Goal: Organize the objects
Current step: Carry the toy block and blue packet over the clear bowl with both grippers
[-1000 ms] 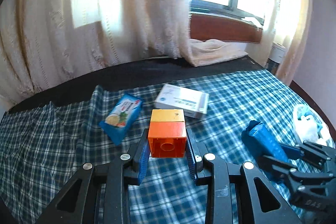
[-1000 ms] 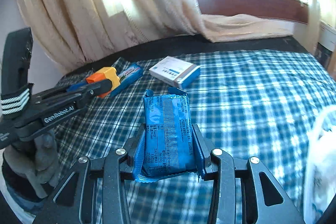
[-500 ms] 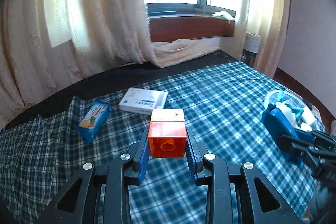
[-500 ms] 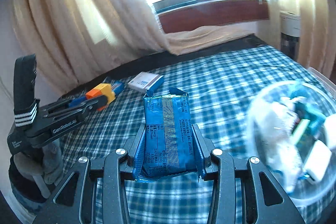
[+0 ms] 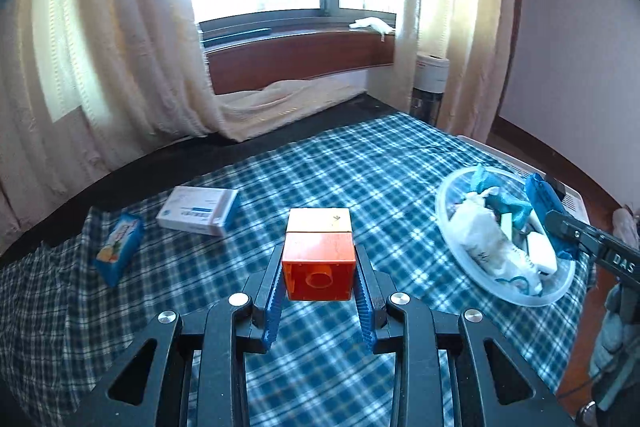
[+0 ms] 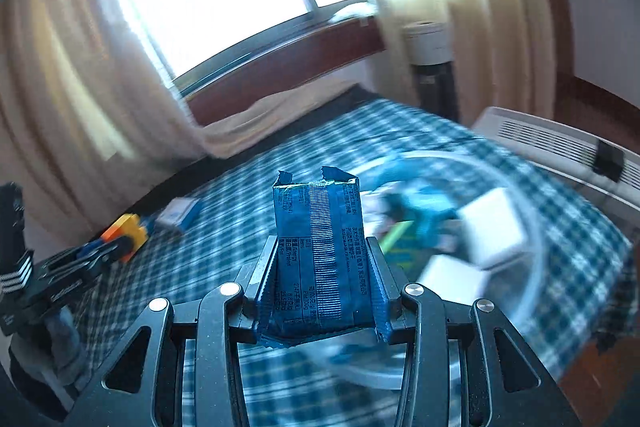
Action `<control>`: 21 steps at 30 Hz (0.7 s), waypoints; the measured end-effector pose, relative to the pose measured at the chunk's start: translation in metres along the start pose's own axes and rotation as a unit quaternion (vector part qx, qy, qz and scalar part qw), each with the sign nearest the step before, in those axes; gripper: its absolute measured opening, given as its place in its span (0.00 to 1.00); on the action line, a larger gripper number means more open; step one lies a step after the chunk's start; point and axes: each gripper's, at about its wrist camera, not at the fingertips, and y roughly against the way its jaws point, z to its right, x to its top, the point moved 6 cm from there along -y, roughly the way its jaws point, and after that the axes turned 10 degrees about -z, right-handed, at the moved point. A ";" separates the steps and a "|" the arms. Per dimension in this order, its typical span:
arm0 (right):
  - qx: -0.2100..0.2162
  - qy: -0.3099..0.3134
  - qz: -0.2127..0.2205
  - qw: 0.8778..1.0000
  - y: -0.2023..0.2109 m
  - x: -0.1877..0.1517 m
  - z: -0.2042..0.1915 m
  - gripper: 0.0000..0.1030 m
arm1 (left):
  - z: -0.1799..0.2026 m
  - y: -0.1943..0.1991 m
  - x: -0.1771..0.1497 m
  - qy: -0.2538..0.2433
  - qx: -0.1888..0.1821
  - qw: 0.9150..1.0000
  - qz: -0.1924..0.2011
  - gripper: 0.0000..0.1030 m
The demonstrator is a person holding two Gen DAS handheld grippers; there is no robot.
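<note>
My left gripper (image 5: 319,269) is shut on an orange and yellow toy block (image 5: 319,255) and holds it above the blue plaid cloth. My right gripper (image 6: 320,267) is shut on a blue snack packet (image 6: 319,255) and holds it over the near rim of a clear plastic bowl (image 6: 532,227). The bowl (image 5: 448,227) holds several white and blue items. In the left wrist view the right gripper (image 5: 560,223) with its packet hangs over the bowl's right side. The left gripper and block also show in the right wrist view (image 6: 124,233).
A white box (image 5: 198,209) and a blue tissue pack (image 5: 119,247) lie on the plaid cloth (image 5: 340,179) at the left. Curtains, a wooden window sill and a folded beige cloth lie behind. A white appliance (image 6: 560,147) stands right of the bed.
Both grippers have swung right with their loads. The bowl has come into view, and the right gripper now holds the packet over it. The box and tissue pack have slid left.
</note>
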 end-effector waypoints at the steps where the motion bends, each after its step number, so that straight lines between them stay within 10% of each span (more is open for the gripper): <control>1: -0.007 -0.006 0.002 1.000 0.000 0.001 0.008 0.40 | 0.004 -0.001 0.001 -0.002 -0.003 1.000 -0.001 0.32; 21: -0.072 -0.034 -0.004 0.997 -0.010 0.000 0.069 0.41 | 0.080 -0.020 0.018 -0.048 -0.043 0.998 -0.019 0.32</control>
